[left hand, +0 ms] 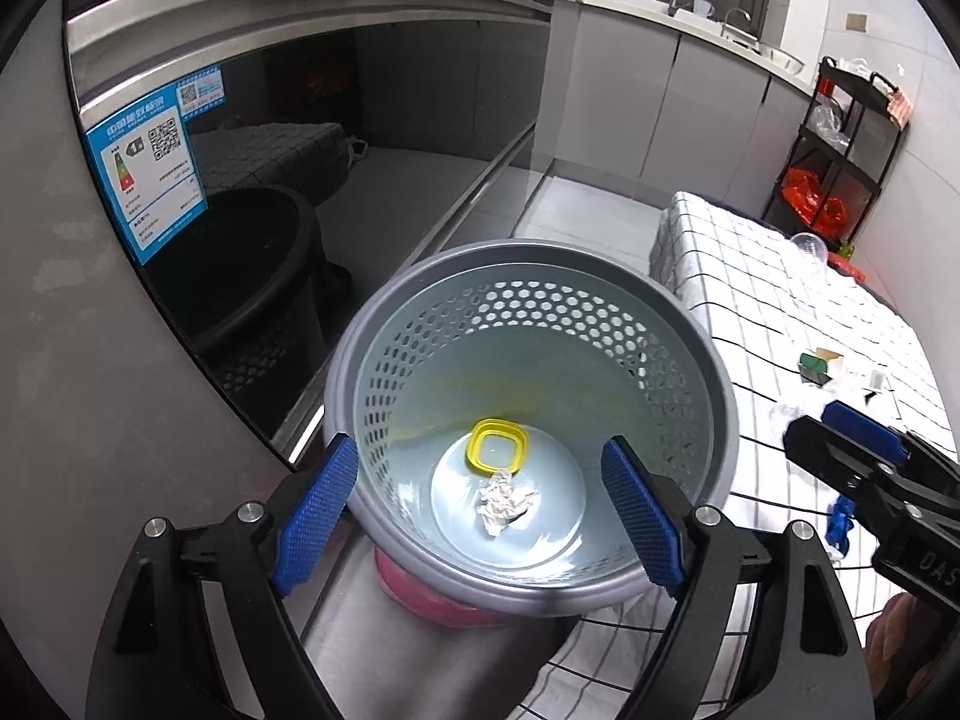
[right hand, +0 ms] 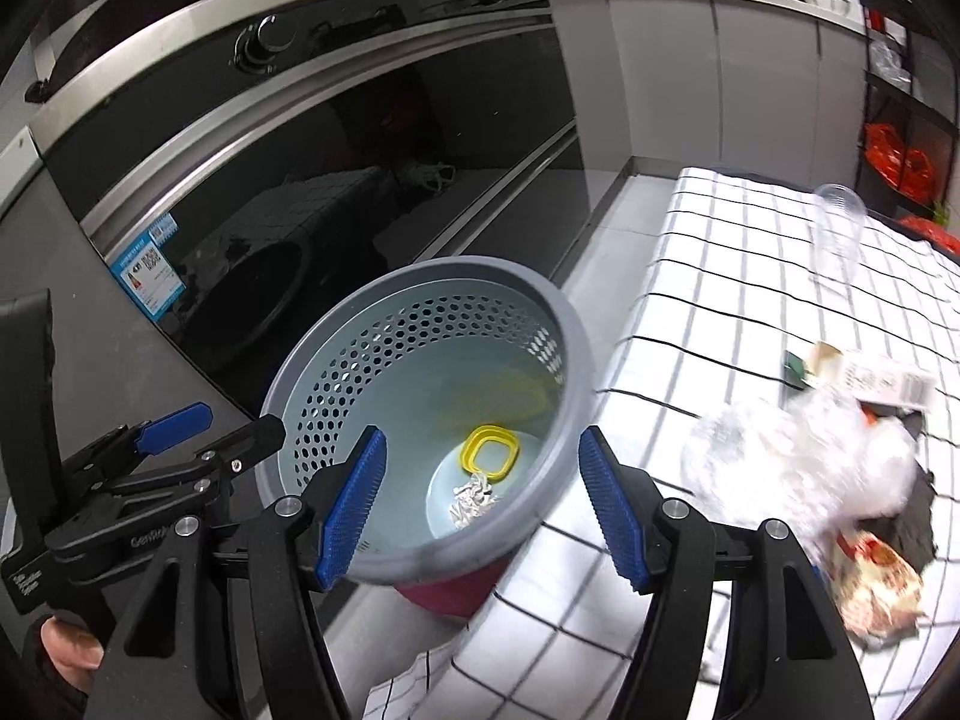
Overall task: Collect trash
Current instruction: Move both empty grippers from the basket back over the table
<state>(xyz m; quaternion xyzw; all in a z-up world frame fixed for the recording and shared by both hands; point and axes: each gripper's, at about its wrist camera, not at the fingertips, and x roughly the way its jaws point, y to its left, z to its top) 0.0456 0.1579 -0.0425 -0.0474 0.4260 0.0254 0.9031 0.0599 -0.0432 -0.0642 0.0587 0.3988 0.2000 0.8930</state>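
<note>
Glossy black oven door [left hand: 372, 138] fills upper left; checked tablecloth [left hand: 780, 300] w/ litter at right. Grey perforated bin [left hand: 540, 276], frame center, holds yellow lid [left hand: 497, 446] & crumpled paper [left hand: 504, 501]. Left gripper [left hand: 480, 516] & right gripper [right hand: 480, 510] both spread wide, empty.

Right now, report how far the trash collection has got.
Done: a yellow ring and a crumpled paper ball lie in the gray bin. In hand: nothing; the left gripper and right gripper are both open over the bin. Left: a clear cup, a small carton and wrappers on the checked cloth.
</note>
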